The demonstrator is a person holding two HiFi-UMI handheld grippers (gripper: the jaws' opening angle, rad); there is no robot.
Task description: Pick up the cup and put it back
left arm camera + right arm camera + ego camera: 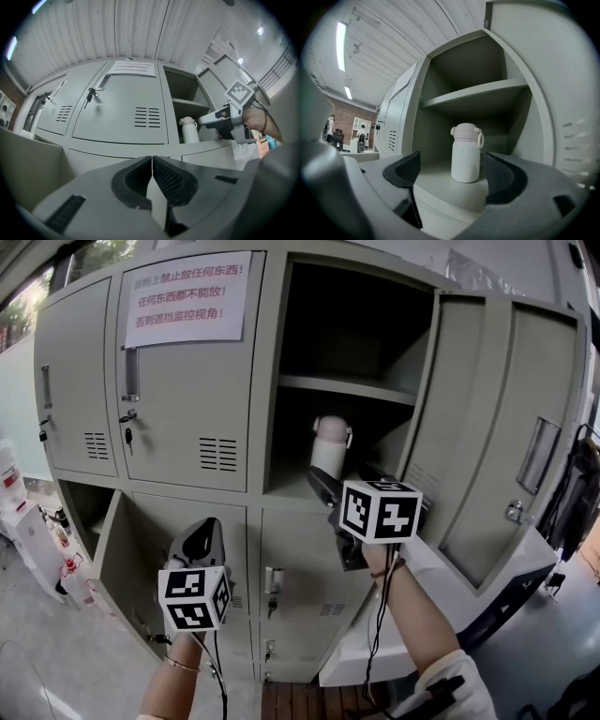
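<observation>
Our left gripper sits closest and lowest, held upright before a closed lower door of the grey locker. Its jaws are pressed together with nothing between them. We hold it from beneath with the left hand, the forearm rising almost straight from the bottom edge of the head view. Our right gripper is raised higher and tilted up and to the left, its tips at the mouth of the open compartment; the right hand grips it from below, the forearm slanting in from the lower right. Its jaws stand wide apart, and the white cup shows between them with a gap on each side. That cup stands upright on the compartment floor near the front edge, below the inner shelf, with the door swung open at the right
</observation>
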